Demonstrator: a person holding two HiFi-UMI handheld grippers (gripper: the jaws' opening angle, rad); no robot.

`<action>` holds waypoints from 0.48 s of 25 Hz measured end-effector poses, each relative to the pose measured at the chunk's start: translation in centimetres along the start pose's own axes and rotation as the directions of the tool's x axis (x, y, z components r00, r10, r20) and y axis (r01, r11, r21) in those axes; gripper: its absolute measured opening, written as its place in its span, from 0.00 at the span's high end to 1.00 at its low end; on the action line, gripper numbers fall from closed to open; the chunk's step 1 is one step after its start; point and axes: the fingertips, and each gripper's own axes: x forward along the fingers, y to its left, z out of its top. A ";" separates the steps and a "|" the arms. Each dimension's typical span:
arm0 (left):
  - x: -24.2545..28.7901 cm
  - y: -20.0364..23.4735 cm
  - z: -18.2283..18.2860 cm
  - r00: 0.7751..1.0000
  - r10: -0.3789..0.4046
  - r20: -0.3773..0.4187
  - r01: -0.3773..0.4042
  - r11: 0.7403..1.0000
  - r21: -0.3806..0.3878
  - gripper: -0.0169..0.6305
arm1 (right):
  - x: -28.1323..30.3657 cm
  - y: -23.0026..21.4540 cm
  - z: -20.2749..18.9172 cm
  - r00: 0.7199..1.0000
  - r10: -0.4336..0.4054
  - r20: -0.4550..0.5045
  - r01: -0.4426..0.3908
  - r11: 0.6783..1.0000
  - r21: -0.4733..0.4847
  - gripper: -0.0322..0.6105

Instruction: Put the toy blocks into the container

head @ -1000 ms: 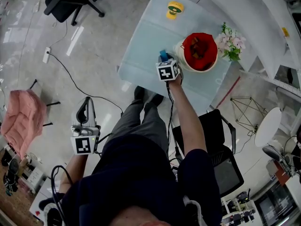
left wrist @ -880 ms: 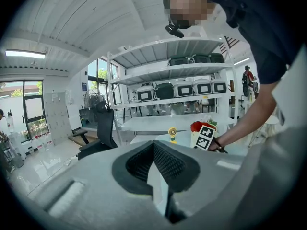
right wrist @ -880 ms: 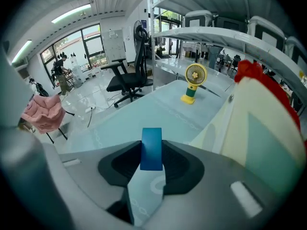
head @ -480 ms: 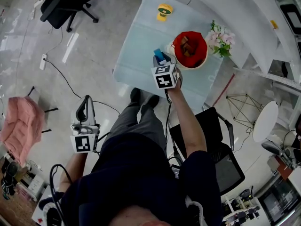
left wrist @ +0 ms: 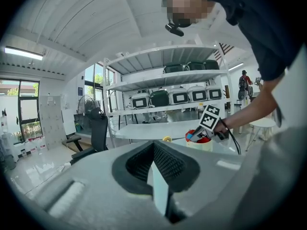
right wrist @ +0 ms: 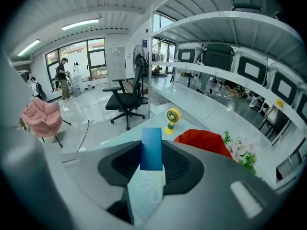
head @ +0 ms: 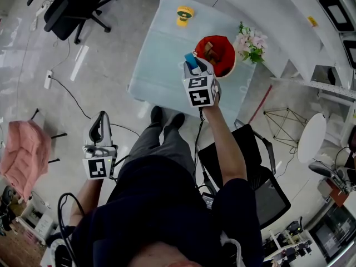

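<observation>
A blue block point(head: 191, 60) is pinched upright in my right gripper point(head: 194, 65), held in the air over the glass table just left of the red-lined container point(head: 232, 60). Several blocks lie inside that container. In the right gripper view the blue block point(right wrist: 151, 148) stands between the jaws, with the red container point(right wrist: 204, 140) just beyond to the right. My left gripper point(head: 100, 121) hangs low at my left side, off the table, jaws together and holding nothing. From the left gripper view point(left wrist: 158, 176) the right gripper point(left wrist: 194, 137) shows far off beside the container point(left wrist: 204, 145).
A yellow mini fan point(head: 184, 14) stands at the far side of the glass table point(head: 161, 54), and a flower bunch point(head: 250, 42) sits right of the container. A black chair point(head: 245, 171) is behind me at the right. Another chair point(head: 72, 4), a floor cable and pink cloth point(head: 22, 154) lie left.
My right gripper has lifted the blue block upward and brought it closer to the container's left rim. The left gripper has hardly shifted.
</observation>
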 end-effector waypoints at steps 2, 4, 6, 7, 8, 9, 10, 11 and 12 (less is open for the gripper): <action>-0.1 -0.1 0.2 1.000 0.000 0.005 0.000 1.000 0.000 0.97 | -0.8 -0.5 0.4 1.000 -0.008 0.006 0.008 1.000 0.001 0.75; -0.2 -0.2 0.4 1.000 0.000 0.010 0.000 1.000 0.001 0.97 | -1.4 -1.1 0.6 1.000 -0.016 0.008 0.016 1.000 0.003 0.75; -0.2 -0.3 0.6 1.000 0.000 0.015 0.000 1.000 0.002 0.97 | -1.8 -1.8 0.8 0.999 -0.029 0.013 0.029 1.000 0.005 0.75; -0.2 -0.4 0.6 1.000 -0.001 0.017 0.001 1.000 0.002 0.97 | -2.1 -2.1 0.9 0.999 -0.037 0.019 0.037 0.999 0.008 0.75; -0.2 -0.5 0.7 1.000 -0.002 0.018 0.002 1.000 0.004 0.97 | -2.4 -2.5 1.0 0.999 -0.045 0.027 0.045 0.999 0.011 0.75; -0.2 -0.6 0.7 1.000 -0.003 0.018 0.003 1.000 0.005 0.97 | -2.8 -2.9 1.1 0.998 -0.054 0.036 0.053 0.998 0.013 0.75; -0.3 -0.8 0.7 1.000 -0.005 0.020 0.004 1.000 0.007 0.97 | -3.0 -3.2 1.2 0.997 -0.062 0.043 0.061 0.998 0.016 0.75; -0.3 -0.9 0.8 1.000 -0.006 0.021 0.006 1.000 0.007 0.97 | -3.3 -3.5 1.2 0.997 -0.068 0.048 0.067 0.998 0.018 0.75; -0.3 -1.0 0.8 1.000 -0.007 0.023 0.007 1.000 0.007 0.97 | -3.4 -3.9 1.1 0.996 -0.074 0.049 0.073 0.997 0.020 0.75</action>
